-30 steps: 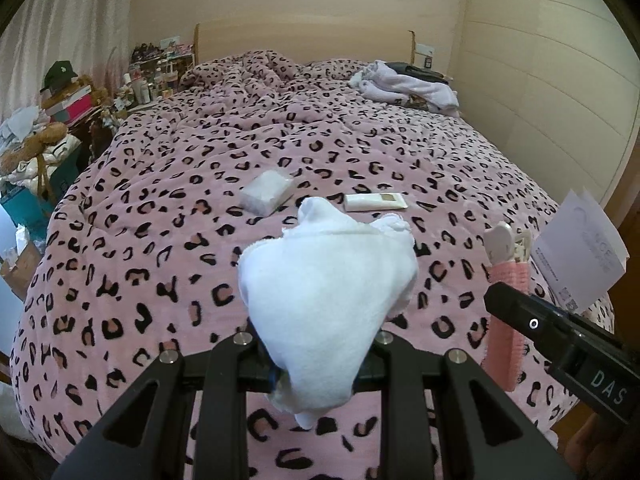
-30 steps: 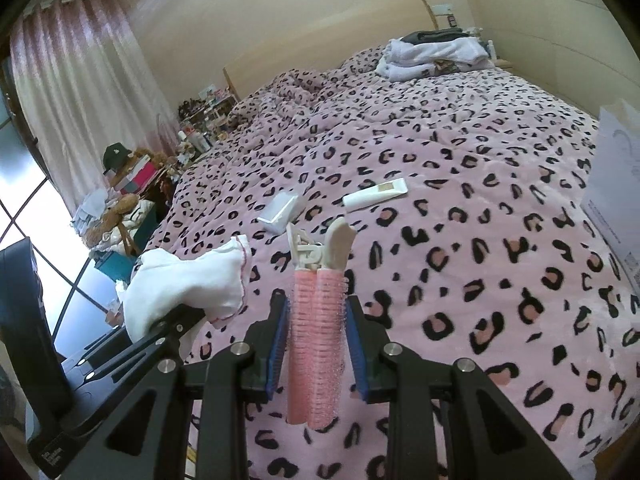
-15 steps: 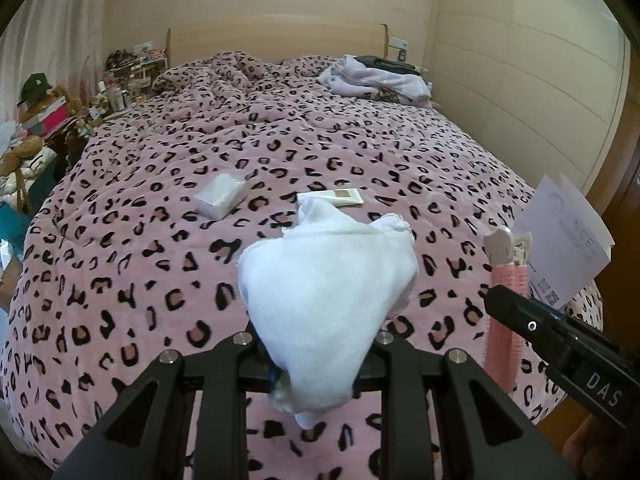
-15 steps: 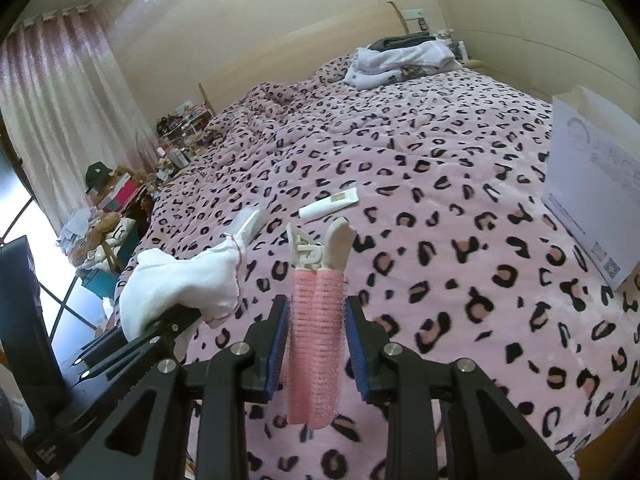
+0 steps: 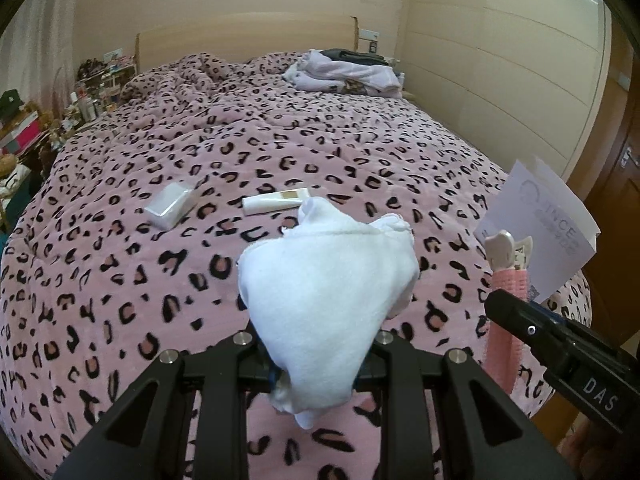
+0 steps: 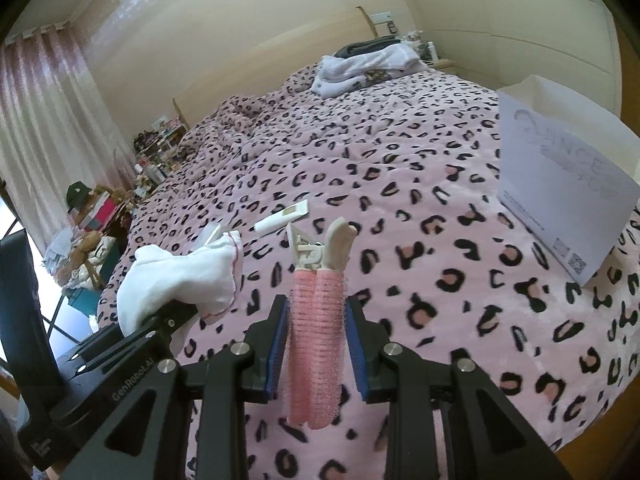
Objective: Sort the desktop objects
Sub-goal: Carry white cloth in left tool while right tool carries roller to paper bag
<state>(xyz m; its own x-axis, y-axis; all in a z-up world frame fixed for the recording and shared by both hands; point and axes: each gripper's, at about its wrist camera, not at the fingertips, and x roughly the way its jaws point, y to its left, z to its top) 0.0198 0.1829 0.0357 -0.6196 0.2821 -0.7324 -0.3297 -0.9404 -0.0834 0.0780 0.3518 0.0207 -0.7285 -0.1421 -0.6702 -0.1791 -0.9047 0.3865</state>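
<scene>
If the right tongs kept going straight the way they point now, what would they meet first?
Probably the leopard-print bedspread, then the white remote. The right tongs point over the bed, shut on the pink hair roller. Depth is uncertain.

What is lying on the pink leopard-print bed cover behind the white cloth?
Behind the white cloth lie a white flat remote-like stick and a small clear-wrapped packet. The cloth hides the stick's near end and the cover beneath.
</scene>
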